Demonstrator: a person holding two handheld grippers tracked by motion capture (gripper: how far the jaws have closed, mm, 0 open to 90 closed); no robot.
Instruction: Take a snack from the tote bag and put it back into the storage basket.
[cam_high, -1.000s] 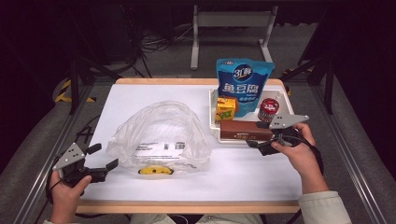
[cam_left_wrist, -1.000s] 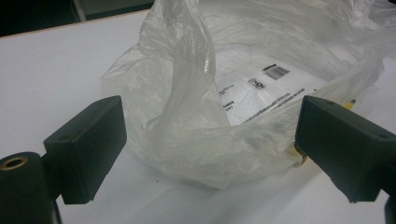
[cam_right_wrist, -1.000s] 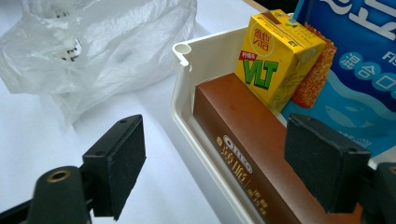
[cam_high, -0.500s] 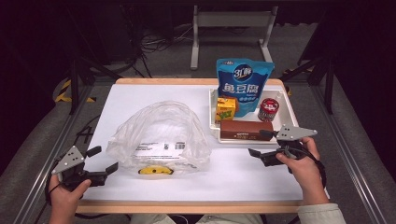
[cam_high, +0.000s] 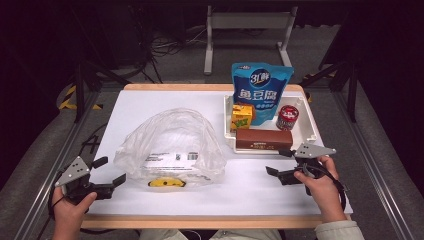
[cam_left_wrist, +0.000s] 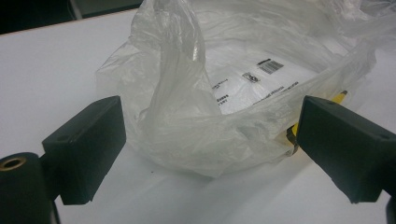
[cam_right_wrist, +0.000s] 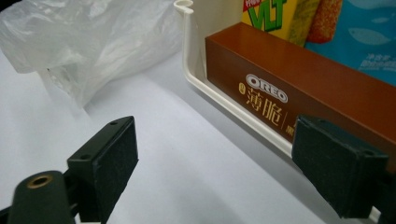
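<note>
A crumpled clear plastic bag (cam_high: 170, 147) (cam_left_wrist: 224, 93) (cam_right_wrist: 88, 42) lies on the white table, left of centre, with a yellow item under its near edge. At the table's near left corner my left gripper (cam_high: 109, 172) (cam_left_wrist: 210, 144) is open, facing the bag's rim, jaws empty. A white tray (cam_high: 312, 127) (cam_right_wrist: 196, 74) at the back right holds a brown Oreo box (cam_high: 264, 138) (cam_right_wrist: 308, 88), a yellow drink carton (cam_high: 241, 117) (cam_right_wrist: 275, 18), a red can (cam_high: 287, 117) and a blue pouch (cam_high: 261, 92) (cam_right_wrist: 369, 37). My right gripper (cam_high: 279, 162) (cam_right_wrist: 215, 163) is open in front of the tray, nothing between its jaws.
The table's wooden edge (cam_high: 200, 220) runs along the near side. Metal rails flank the table, and a stand and cables sit on the dark floor behind it. Bare white tabletop (cam_high: 240, 190) lies between the two grippers.
My right gripper has drawn back from the Oreo box toward the near edge and stays open. The left gripper has barely moved.
</note>
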